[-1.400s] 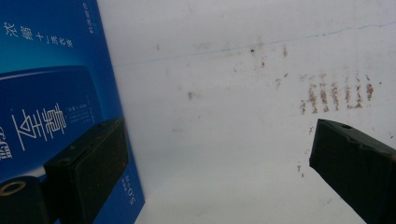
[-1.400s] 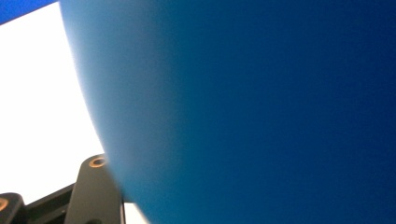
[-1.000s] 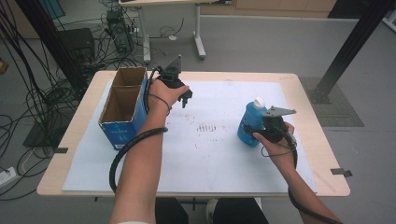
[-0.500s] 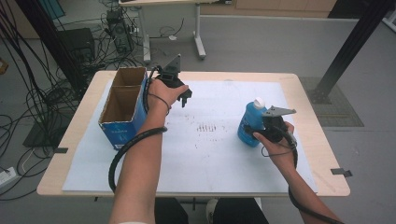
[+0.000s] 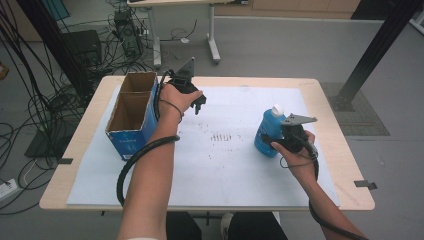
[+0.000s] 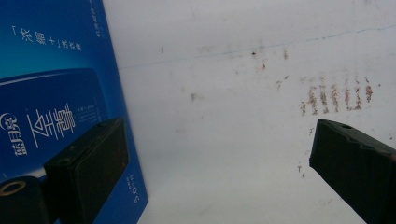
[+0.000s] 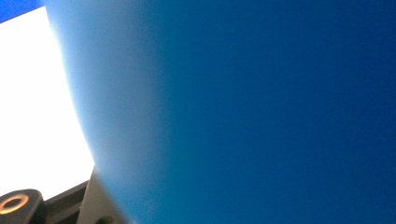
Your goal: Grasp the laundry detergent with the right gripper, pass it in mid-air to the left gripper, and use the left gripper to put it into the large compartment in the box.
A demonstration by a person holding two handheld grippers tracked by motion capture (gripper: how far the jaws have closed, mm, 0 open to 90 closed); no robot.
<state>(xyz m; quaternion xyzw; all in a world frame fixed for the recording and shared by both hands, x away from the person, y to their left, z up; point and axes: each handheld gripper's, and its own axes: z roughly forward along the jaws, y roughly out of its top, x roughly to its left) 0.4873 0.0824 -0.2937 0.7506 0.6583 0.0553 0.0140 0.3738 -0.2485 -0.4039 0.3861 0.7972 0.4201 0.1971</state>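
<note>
A blue bottle (image 5: 267, 131) with a white cap stands upright on the right half of the white sheet. My right gripper (image 5: 274, 144) is shut on its lower body from the right side. In the right gripper view the bottle's blue wall (image 7: 257, 112) sits pressed up close. An open-topped blue cardboard box (image 5: 131, 114) with two compartments stands at the left. Just right of the box's far end, my left gripper (image 5: 198, 104) hangs open with nothing between its fingers. The left gripper view has its jaws spread wide (image 6: 215, 140) over the bare sheet, with the box's printed side (image 6: 51, 84) at the left.
A white sheet (image 5: 225, 170) covers most of the wooden table (image 5: 330, 95), with faint brown marks (image 5: 222, 136) near its middle. A black cable (image 5: 135, 160) loops from the left gripper along the forearm. Cables and a desk frame (image 5: 212, 45) stand on the floor beyond the far edge.
</note>
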